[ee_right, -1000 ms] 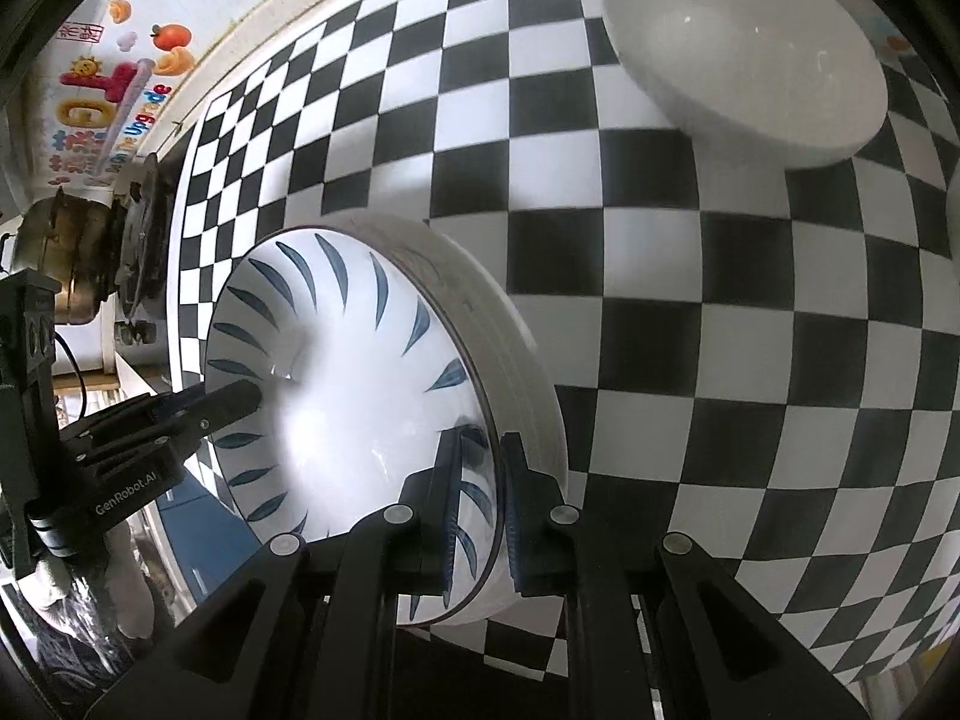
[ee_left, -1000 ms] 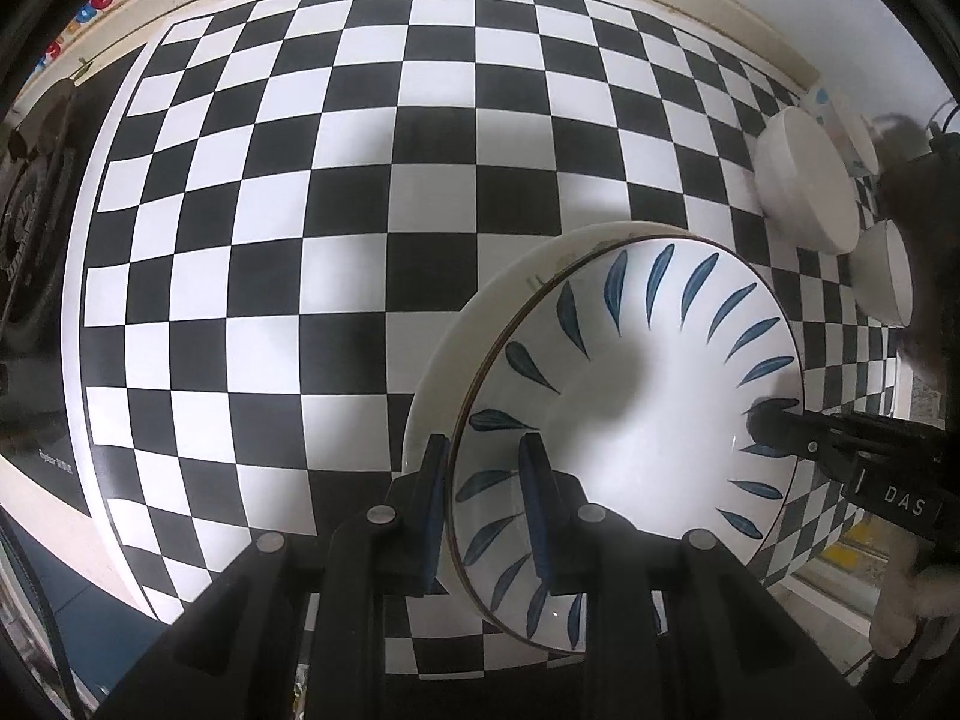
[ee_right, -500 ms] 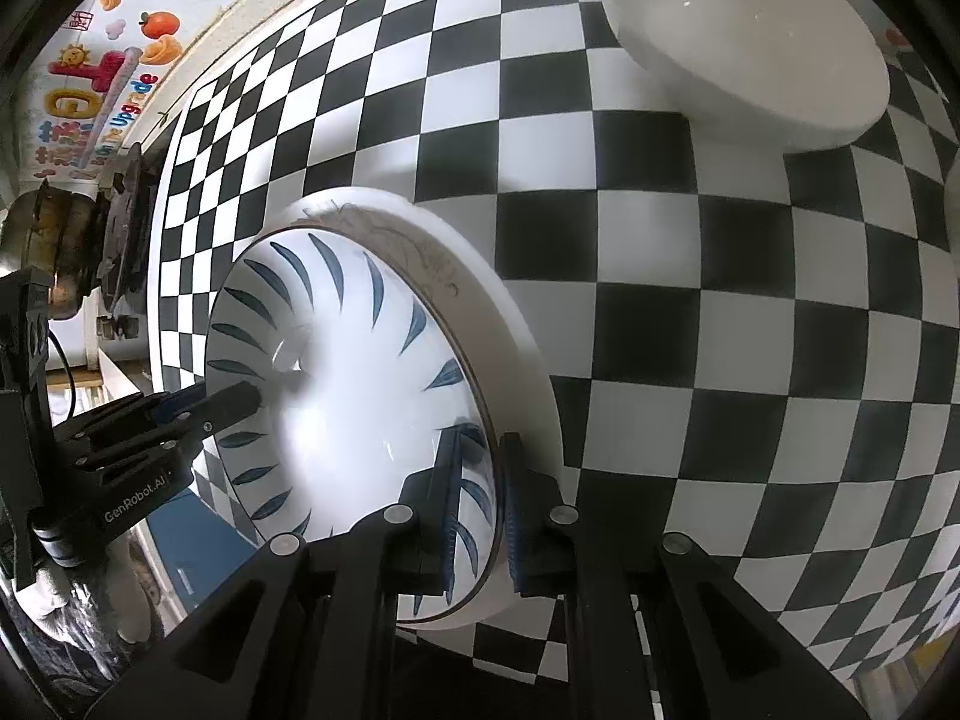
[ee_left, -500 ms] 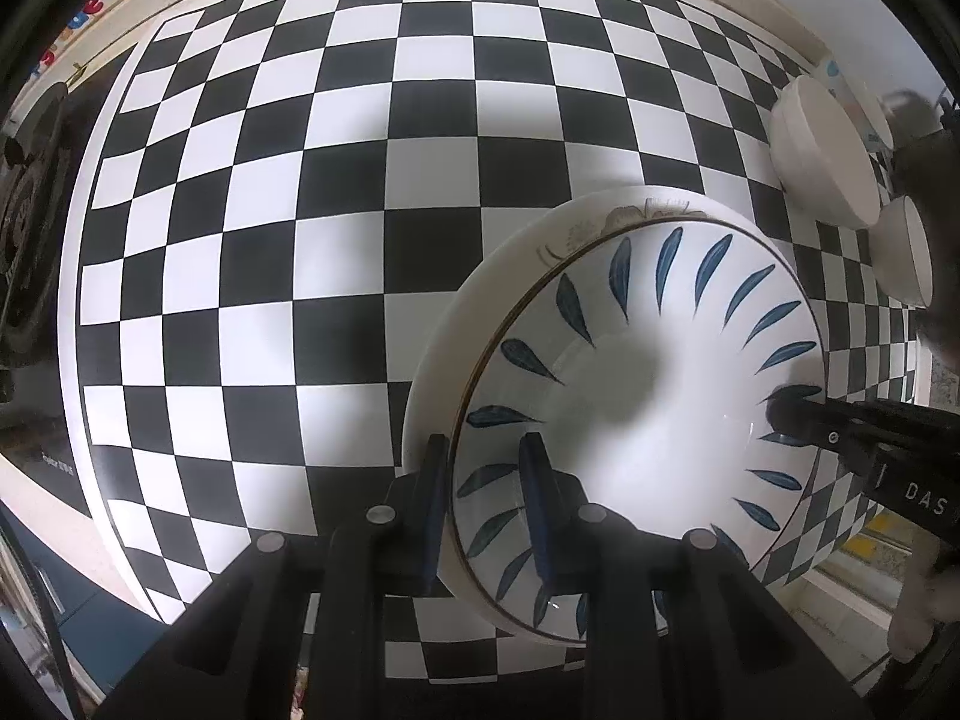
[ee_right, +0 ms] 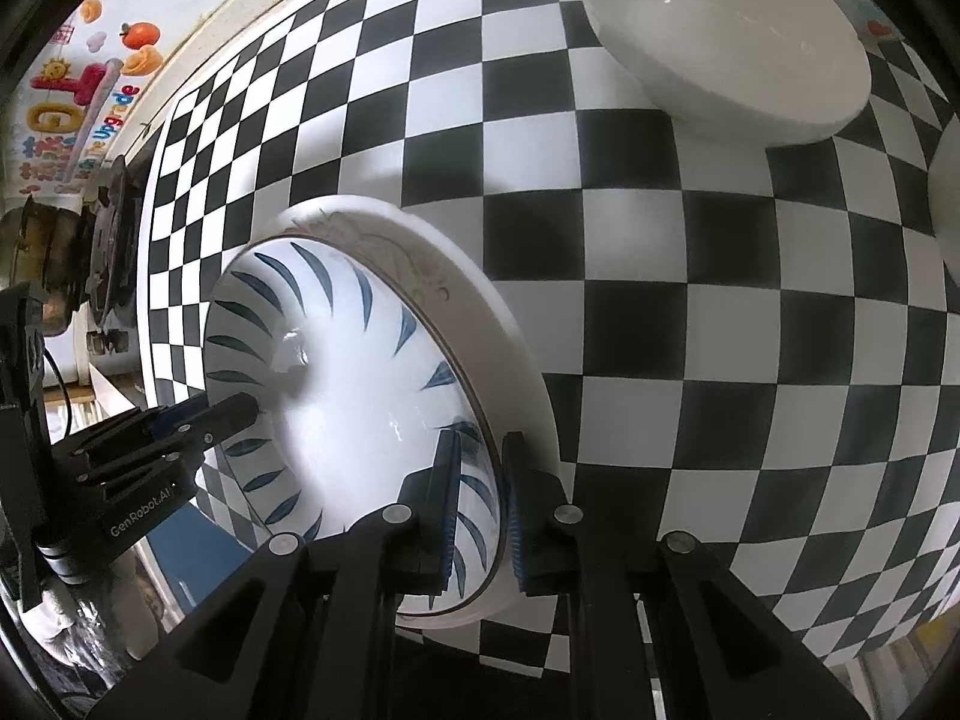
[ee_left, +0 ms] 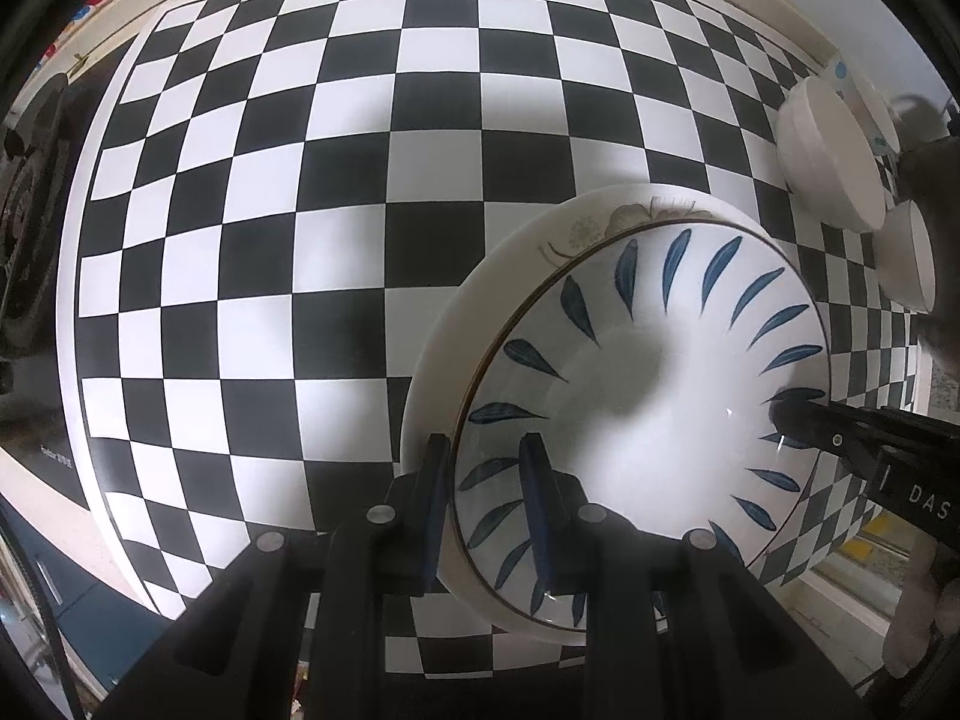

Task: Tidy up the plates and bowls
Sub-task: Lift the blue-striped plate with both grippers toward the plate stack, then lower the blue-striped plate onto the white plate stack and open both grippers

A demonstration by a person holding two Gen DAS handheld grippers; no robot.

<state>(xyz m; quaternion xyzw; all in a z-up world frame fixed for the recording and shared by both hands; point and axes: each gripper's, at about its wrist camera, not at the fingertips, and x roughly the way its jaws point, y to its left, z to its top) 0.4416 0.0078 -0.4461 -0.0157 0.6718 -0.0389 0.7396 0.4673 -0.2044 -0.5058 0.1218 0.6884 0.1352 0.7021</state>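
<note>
A white plate with blue leaf strokes lies on a larger white plate with a faint flower print on the checkered table. My left gripper points down and is shut on the near rim, one finger inside the leaf plate and one outside both rims. My right gripper straddles the opposite rim of the leaf plate. Its jaws are opening, with the rim between them. Each gripper shows in the other's view, at the plate's far edge.
Two white bowls stand at the table's right side; the bigger one is beyond the plates in the right wrist view. A dark stove borders the left edge of the checkered top.
More of the flowered plate's rim shows beyond the leaf plate, which has settled onto it. The right gripper's fingers stand slightly wider apart.
</note>
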